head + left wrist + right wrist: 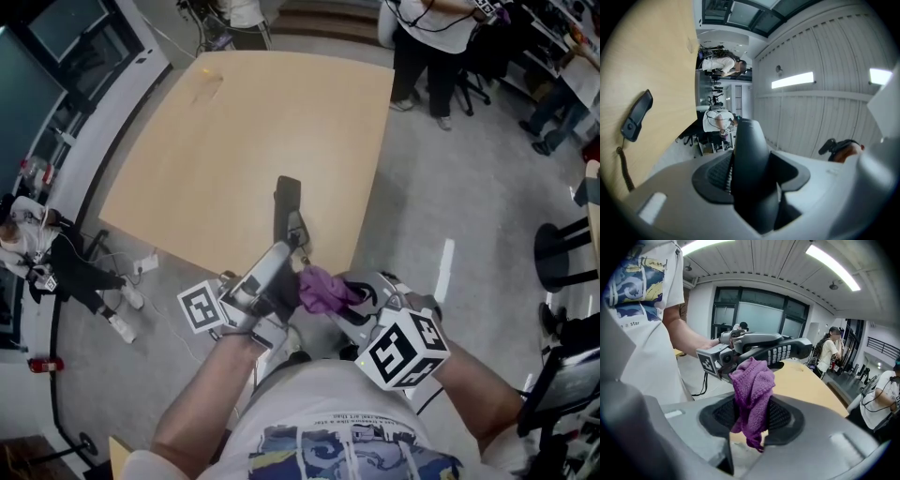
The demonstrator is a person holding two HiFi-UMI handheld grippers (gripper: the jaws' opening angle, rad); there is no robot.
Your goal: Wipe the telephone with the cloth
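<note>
The black telephone body (780,350), with its pale keypad showing, is held off the table, and my left gripper (287,274) is shut on one end of it. In the left gripper view its dark edge (749,164) fills the gap between the jaws. My right gripper (752,417) is shut on a purple cloth (752,386). The cloth's bunched top lies against the phone's underside, close to the left gripper's jaws (323,289). The black handset (637,115) lies apart on the tan table (216,150), joined by a curly cord.
Both grippers hang beyond the table's near edge, over the grey floor. Several people stand or sit around the room, one beyond the table's far corner (427,47). A cable and power strip (145,265) lie on the floor to the left.
</note>
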